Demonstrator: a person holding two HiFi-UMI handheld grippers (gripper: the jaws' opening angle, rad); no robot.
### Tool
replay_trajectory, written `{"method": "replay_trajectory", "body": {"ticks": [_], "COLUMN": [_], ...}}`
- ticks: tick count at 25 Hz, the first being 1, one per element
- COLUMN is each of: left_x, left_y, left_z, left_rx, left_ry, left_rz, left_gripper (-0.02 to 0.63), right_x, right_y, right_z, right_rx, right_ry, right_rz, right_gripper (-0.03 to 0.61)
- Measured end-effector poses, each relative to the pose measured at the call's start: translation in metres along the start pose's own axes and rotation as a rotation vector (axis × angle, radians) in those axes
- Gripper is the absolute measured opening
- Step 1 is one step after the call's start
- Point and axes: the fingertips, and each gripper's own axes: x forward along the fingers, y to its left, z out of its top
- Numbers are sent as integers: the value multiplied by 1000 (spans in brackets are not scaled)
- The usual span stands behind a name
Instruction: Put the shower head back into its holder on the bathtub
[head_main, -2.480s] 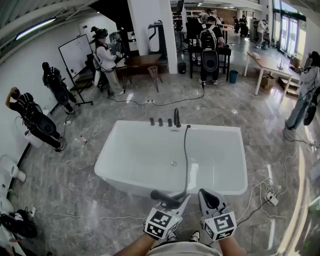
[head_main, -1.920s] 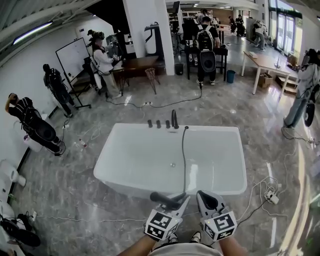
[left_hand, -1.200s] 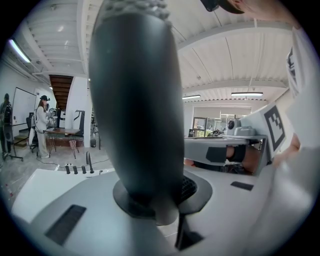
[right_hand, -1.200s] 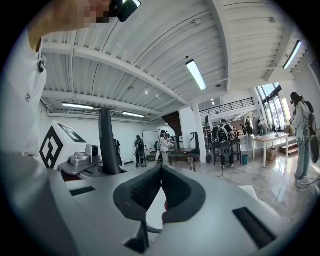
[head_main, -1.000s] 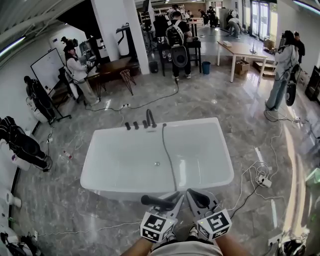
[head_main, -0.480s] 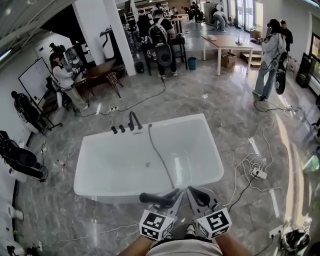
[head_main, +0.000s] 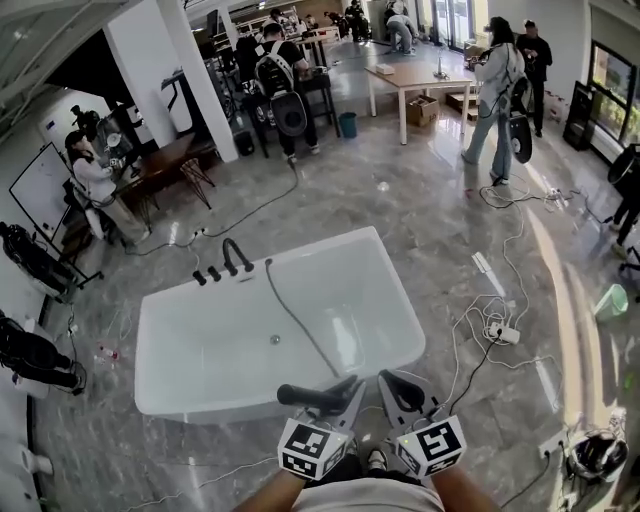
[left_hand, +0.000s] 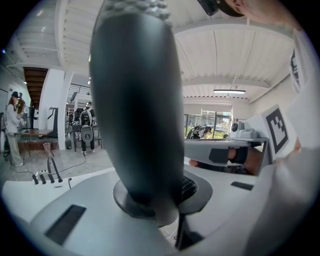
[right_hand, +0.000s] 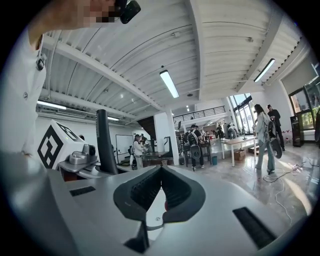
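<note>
The left gripper (head_main: 348, 392) clamps the dark grey, oblong shower head (head_main: 303, 397) above the near rim of the white rectangular bathtub (head_main: 180, 392); the right gripper (head_main: 393, 384) is closed, empty. This looks like the carry step: next, reaching the black fittings (head_main: 215, 270) on the far rim

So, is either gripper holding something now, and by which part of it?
The left gripper is shut on the shower head, holding it by its dark handle. The right gripper is shut and empty.
</note>
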Motion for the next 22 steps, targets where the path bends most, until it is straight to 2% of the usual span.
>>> {"method": "replay_trajectory", "body": {"ticks": [12,19,22], "left_x": [73,122,145], "left_y": [22,40,40], "left_z": [16,31,41], "left_rx": [29,56,51], "left_ry": [19,17,23], "left_rz": [-177,-284,-321], "left_gripper": [51,51,51], "right_x": [19,8,2], "right_y": [-77,-142,-168], "right_z": [9,25,32], "right_rx": [49,108,125], "right_ry": [-29,-113,-112], "right_rz": [-239,-482,-545], "right_gripper": [14,14,14]}}
